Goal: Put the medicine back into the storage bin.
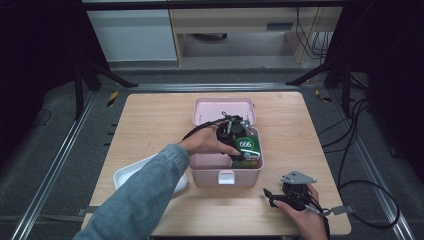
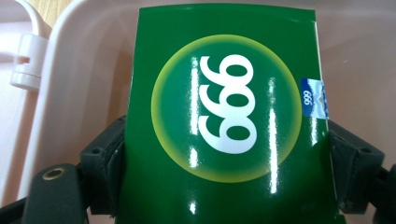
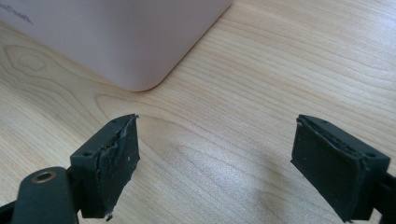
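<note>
A pink box [image 1: 227, 176] with its lid [image 1: 223, 108] swung open stands at the middle of the wooden table [image 1: 150, 120]. My left gripper [image 1: 239, 151] reaches into it, shut on a green box [image 1: 248, 146] printed with white digits in a yellow ring. In the left gripper view the green box [image 2: 224, 116] sits between both jaws, over the pink box's inner wall [image 2: 88, 60]. My right gripper [image 1: 274, 197] rests open on the table at the front right, jaws wide with nothing between them [image 3: 215, 163]. The pink box's corner [image 3: 135, 56] lies just beyond it.
A white tray [image 1: 125, 175] lies at the table's front left, partly under the person's denim sleeve [image 1: 145, 200]. A white hinge strap [image 2: 28, 60] shows at the pink box's edge. Cables [image 1: 365, 200] trail off the right side of the table.
</note>
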Motion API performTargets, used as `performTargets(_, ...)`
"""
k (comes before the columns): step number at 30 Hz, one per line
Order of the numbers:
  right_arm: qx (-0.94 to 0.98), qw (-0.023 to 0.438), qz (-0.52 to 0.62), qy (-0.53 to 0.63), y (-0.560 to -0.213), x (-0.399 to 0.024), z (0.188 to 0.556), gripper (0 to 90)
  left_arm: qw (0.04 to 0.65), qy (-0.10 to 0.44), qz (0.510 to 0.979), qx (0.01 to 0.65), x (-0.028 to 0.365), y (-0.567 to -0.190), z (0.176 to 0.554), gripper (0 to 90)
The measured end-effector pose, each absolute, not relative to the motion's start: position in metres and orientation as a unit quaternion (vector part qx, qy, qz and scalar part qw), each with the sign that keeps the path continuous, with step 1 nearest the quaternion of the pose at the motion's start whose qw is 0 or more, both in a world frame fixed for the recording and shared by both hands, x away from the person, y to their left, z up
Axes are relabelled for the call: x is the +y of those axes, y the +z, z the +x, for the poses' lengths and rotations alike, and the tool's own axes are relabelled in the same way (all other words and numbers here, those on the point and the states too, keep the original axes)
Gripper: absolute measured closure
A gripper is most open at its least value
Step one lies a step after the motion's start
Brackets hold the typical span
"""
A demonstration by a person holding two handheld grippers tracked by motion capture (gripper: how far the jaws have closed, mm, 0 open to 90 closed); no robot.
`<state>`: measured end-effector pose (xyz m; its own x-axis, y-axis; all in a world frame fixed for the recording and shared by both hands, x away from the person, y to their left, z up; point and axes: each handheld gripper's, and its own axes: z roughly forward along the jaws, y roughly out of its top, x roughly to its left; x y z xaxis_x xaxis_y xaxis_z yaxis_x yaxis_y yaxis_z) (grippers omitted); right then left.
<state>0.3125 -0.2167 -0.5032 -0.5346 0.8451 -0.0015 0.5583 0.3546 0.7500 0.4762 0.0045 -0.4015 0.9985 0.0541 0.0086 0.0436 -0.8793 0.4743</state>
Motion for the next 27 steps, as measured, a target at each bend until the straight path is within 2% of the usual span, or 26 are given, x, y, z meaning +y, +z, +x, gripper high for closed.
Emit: performTargets(27, 0.8, 0.198, 0.439, 0.359, -0.504, -0.217, 0.312, 15.0, 0.239, 0.016, 0.97, 0.025, 0.004, -0.43, 0.475, 16.1)
